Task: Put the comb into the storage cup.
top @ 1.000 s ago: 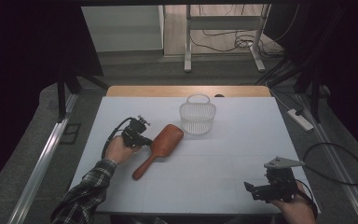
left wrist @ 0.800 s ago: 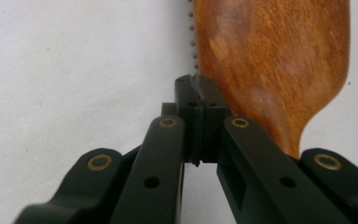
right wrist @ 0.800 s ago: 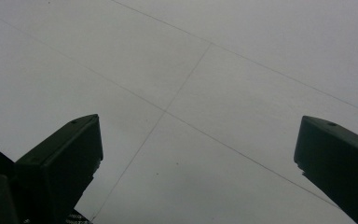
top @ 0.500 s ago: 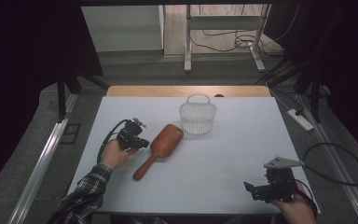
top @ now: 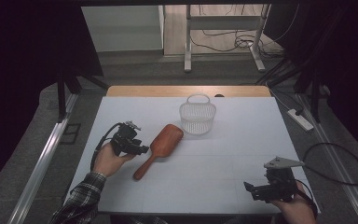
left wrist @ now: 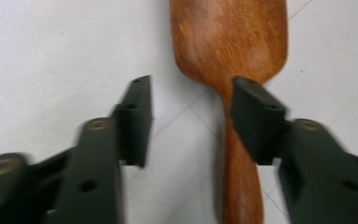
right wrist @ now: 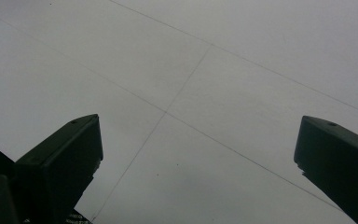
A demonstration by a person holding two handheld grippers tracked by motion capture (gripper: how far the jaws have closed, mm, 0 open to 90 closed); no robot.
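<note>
- My left claw (top: 142, 149) hangs just beside the wooden brush (top: 161, 148), jaws apart, gripping nothing.
- In the left gripper view the left claw (left wrist: 191, 119) has one jaw in front of the brush (left wrist: 233, 46) where the paddle narrows into the handle; the other jaw is over bare bench (left wrist: 51, 56).
- The brush lies flat near the middle of the white bench (top: 223, 163), handle pointing toward me, head toward the white basket (top: 197, 117).
- The basket stands upright just beyond the brush head.
- My right claw (top: 251, 189) sits at the near right corner, well apart from the brush, jaws spread wide over bare bench (right wrist: 205, 93).
</note>
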